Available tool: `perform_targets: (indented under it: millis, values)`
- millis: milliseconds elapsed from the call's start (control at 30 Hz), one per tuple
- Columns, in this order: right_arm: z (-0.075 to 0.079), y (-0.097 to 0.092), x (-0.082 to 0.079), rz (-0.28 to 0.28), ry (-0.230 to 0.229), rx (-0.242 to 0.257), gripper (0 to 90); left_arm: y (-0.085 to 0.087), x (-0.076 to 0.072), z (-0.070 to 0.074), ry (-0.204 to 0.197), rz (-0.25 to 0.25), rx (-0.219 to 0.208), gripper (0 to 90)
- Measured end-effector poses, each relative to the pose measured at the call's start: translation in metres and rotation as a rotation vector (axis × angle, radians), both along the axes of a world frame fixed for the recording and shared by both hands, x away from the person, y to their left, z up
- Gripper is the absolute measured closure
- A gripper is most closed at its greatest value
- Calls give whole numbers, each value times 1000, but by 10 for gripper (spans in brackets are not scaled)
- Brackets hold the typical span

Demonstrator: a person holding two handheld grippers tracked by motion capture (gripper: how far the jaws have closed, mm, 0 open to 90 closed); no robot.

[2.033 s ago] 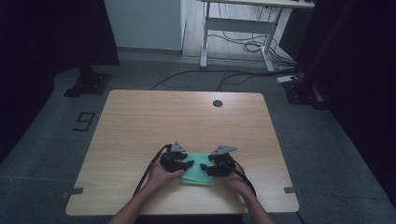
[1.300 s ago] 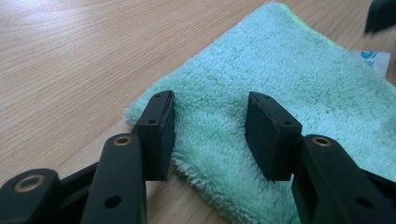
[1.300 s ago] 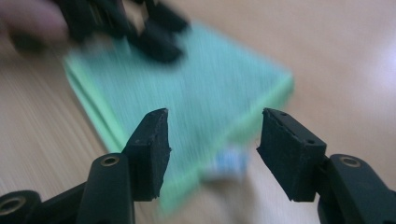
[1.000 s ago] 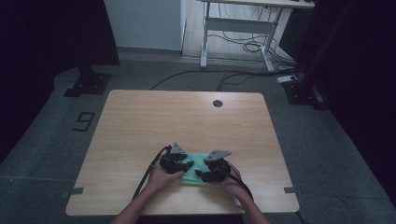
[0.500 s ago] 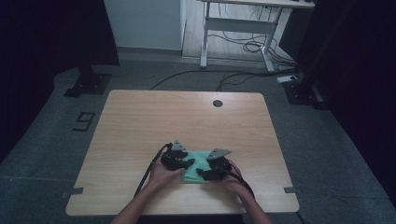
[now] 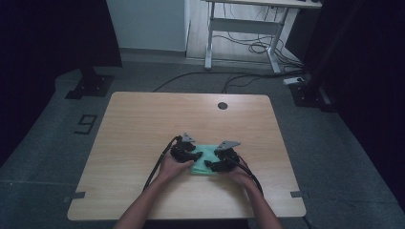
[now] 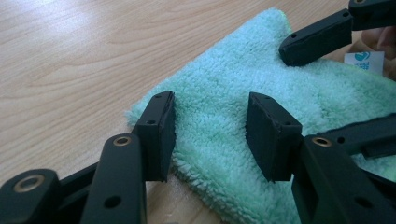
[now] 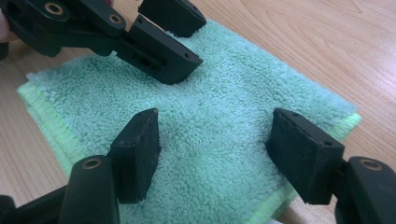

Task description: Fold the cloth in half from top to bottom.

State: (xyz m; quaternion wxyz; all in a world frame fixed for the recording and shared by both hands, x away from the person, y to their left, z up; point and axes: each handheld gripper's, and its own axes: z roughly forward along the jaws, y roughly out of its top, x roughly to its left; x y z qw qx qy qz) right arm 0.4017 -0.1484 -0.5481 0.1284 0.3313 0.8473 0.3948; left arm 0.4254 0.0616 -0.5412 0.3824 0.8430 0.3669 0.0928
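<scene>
folded green towel (image 6: 204,160) flat at near middle of wooden surface (image 6: 143,124), flanked by left gripper (image 7: 210,128) and right gripper (image 8: 215,140), both parted over the pile and gripping nothing, likely mid-fold or smoothing; next, probably closing on an edge.

This looks like a lab or recording studio rather than a home. A light wooden rectangular tabletop (image 6: 186,119) with a round black cable hole (image 6: 222,105) stands on grey carpeted floor (image 6: 334,157). Black curtains (image 6: 47,38) hang to both sides of it; beyond it stand black stand bases (image 6: 90,87), loose black cables (image 6: 248,47) and a white metal desk frame (image 6: 243,28).
</scene>
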Motion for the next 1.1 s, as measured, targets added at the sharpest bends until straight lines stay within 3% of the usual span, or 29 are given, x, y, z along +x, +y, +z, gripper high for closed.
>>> perform_targets:
  millis: [133,400,567,867,1100]
  values:
    - [2,1,-2,-4,-14,4,310,0,-2,6,-22,18,16,485]
    - [8,-8,-14,-24,-71,78,302,7,-14,27,-66,17,1,461]
    - [16,-18,-25,-56,-102,127,305,16,-29,35,-76,10,-34,451]
    - [23,-29,-41,-81,-114,175,307,30,-51,38,-88,4,-56,428]
    - [27,-41,-61,-93,-120,212,315,51,-75,37,-108,7,-64,424]
